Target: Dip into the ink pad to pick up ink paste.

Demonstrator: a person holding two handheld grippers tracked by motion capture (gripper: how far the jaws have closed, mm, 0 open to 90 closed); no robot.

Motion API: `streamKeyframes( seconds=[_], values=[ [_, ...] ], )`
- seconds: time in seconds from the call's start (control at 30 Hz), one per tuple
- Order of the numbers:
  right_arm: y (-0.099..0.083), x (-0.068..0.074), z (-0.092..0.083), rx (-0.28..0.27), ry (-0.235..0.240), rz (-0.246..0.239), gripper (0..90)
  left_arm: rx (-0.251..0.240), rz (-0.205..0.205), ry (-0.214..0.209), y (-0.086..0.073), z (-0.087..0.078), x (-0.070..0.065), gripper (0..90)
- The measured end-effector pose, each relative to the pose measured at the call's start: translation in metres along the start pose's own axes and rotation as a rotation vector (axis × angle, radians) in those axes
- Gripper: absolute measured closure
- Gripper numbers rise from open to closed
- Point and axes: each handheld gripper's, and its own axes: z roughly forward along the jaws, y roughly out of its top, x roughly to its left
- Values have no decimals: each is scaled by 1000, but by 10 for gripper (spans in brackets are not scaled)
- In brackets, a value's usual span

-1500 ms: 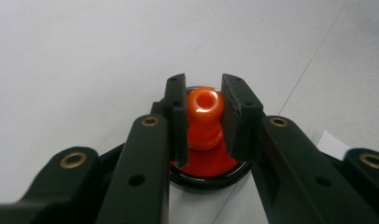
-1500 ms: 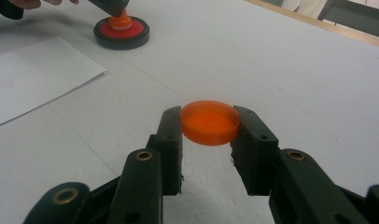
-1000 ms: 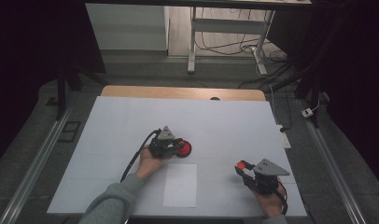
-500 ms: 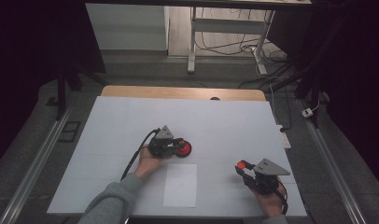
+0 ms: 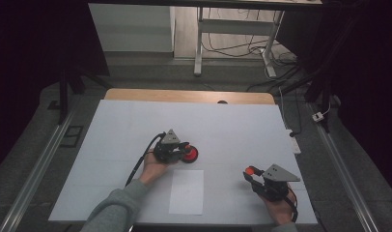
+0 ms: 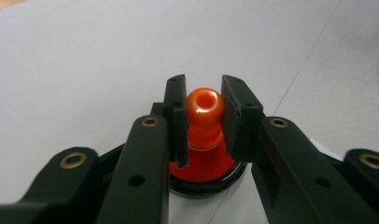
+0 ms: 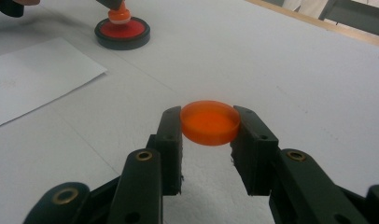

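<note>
While the left gripper (image 5: 180,149) clamps its jaws on the round knob of an orange-red plastic stamp (image 6: 205,122), that stamp stands upright in a shallow round black-rimmed red ink pad (image 5: 189,154) near the middle of the white table (image 5: 232,125). Just below lies a blank white paper sheet (image 5: 187,191), flat. Further right, the right gripper (image 5: 250,174) holds a flat round translucent orange lid (image 7: 210,122) pinched by its edges between both jaws, just above the table.
</note>
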Motion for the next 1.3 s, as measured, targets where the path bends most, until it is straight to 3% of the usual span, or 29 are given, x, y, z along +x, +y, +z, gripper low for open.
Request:
streamKeyframes(
  seconds=[0.4, 0.7, 1.3],
  values=[
    [0, 0, 0, -2, 0, -1, 641, 7, -24, -20, -4, 6, 2, 729],
    [0, 1, -1, 1, -2, -3, 641, 16, 20, 15, -5, 6, -3, 731],
    [0, 1, -1, -3, -2, -5, 642, 6, 6, 5, -8, 7, -2, 731]
  ],
)
